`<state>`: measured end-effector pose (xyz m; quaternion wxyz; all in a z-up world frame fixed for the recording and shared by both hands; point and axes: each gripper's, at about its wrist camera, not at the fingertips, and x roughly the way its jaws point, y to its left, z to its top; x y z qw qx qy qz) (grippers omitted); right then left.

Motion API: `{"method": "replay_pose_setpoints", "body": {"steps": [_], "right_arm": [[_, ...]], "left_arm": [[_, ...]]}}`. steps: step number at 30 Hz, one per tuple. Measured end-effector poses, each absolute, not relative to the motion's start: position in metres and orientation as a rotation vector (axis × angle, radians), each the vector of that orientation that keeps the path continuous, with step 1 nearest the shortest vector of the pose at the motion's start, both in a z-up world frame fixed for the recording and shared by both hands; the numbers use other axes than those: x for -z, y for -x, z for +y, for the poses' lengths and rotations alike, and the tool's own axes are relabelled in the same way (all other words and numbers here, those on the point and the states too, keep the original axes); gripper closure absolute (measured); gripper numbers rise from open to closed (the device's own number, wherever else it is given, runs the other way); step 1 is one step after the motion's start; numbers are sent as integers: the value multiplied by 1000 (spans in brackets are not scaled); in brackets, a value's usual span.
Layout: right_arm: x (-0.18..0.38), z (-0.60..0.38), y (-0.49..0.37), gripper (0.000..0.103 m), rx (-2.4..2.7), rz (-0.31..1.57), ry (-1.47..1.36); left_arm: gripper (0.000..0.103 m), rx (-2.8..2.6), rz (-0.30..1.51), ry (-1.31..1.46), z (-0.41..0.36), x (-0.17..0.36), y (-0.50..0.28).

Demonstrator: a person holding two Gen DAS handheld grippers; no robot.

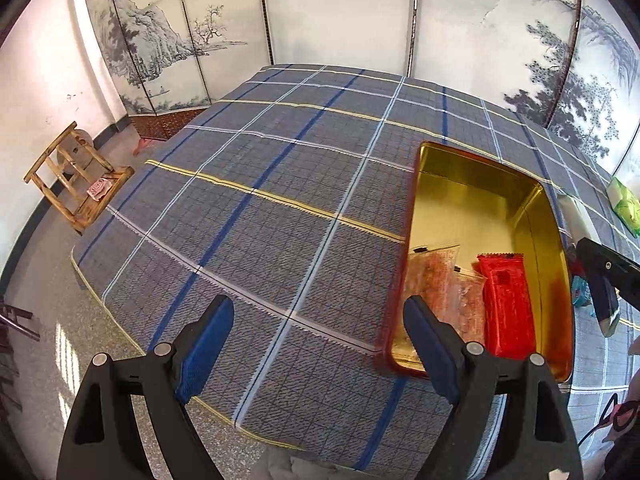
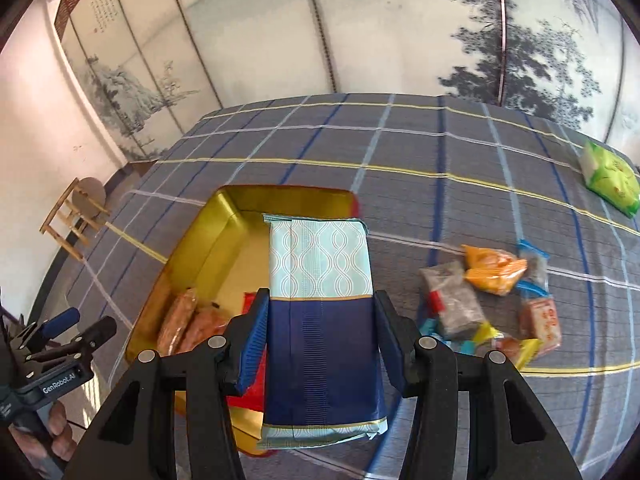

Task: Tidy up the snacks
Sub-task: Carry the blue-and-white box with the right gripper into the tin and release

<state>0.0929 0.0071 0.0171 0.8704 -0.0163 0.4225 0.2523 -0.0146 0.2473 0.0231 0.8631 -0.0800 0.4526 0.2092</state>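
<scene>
Clamping navy-and-mint snack packet (image 2: 320, 320) in right gripper (image 2: 320, 336), frame centre, above gold tin (image 2: 216, 232); left gripper (image 1: 320, 344) spread apart.

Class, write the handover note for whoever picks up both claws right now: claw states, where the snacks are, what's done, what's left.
Right claw: shut on the blue packet, held above the gold tin.
Left claw: open, holding nothing, beside the tin's left edge.
Done: a red packet and two clear orange bags lie in the tin.
Left: set the blue packet in the tin, then collect the pile of small snacks on the cloth to the tin's right. A green pack sits far right; whether it belongs is unclear.
</scene>
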Motion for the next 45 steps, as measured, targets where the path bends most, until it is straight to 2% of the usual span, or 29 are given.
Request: {"method": "replay_pose_setpoints", "body": {"steps": [19, 29, 37, 45], "right_arm": [[33, 69, -88, 52, -543, 1025, 124], [37, 84, -81, 51, -555, 1001, 187], [26, 70, -81, 41, -593, 979, 129], [-9, 5, -88, 41, -554, 894, 44]], "left_arm": [[19, -468, 987, 187, 265, -18, 21], [19, -487, 1008, 205, 273, -14, 28], [19, -460, 1006, 191, 261, -17, 22], [19, -417, 995, 168, 240, -24, 14]]}}
